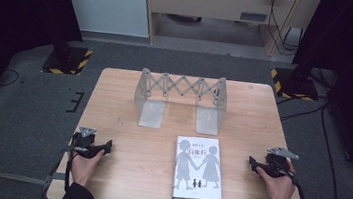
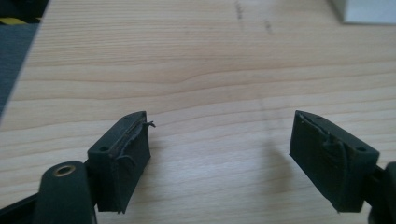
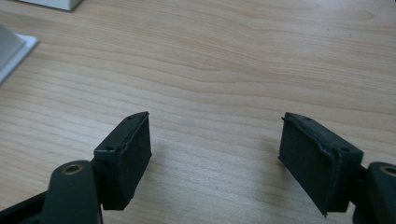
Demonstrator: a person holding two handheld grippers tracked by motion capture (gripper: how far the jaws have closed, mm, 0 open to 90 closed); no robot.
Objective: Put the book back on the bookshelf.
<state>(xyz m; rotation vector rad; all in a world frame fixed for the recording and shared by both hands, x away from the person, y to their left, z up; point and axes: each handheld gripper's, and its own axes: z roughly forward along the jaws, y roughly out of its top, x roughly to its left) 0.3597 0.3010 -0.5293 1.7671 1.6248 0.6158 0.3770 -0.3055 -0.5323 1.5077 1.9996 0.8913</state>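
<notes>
The book (image 1: 199, 169), flat, stiff and fairly light, wants gripping at a cover edge; both hand-held grippers (image 1: 107, 147) (image 1: 252, 162) stand wide, empty.

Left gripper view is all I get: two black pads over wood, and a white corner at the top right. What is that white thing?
Observer: It looks to be a book, lying flat near the front edge of the table, with two grey figures holding hands on its cover.
Operator: Anything else on there?
Observer: A metal folding rack stands beyond the book, toward the far edge, with a scissor lattice between its two ends.
Operator: And the other hand?
Observer: The right claw sits to the right of the book, open with nothing in it. It points at the book, as the left claw does from the other side.
</notes>
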